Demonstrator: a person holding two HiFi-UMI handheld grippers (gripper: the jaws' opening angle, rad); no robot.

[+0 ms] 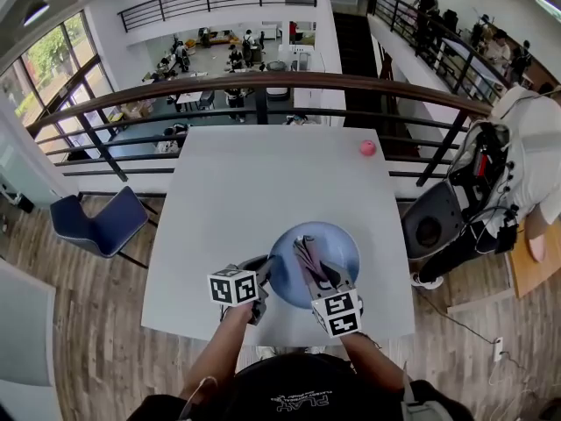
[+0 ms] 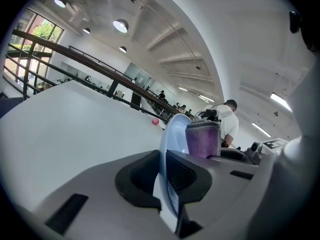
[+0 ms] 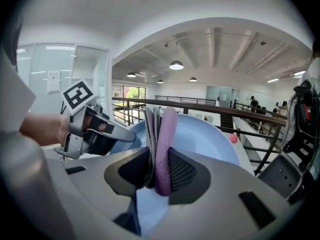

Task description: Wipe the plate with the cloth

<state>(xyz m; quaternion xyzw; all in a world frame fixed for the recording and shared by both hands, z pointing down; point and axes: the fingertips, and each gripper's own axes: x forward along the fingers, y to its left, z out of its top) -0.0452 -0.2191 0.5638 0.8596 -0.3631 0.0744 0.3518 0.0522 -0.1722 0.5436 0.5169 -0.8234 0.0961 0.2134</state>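
Nearest, left gripper (image 1: pixel 262 278) is clamped on the near-left rim of the pale blue plate (image 1: pixel 344 238), rim pinched between both pads. Right gripper (image 1: pixel 317 276) is clamped on a folded purple-grey cloth (image 1: pixel 308 256), which lies over the plate's inside. Plate sits at the near edge of the white table (image 1: pixel 263 182). Pink ball (image 1: pixel 367 147) far right on table, well apart. Blue chair (image 1: pixel 96 222) left. Railing (image 1: pixel 263 82) beyond; a person (image 1: pixel 526 147) at right.
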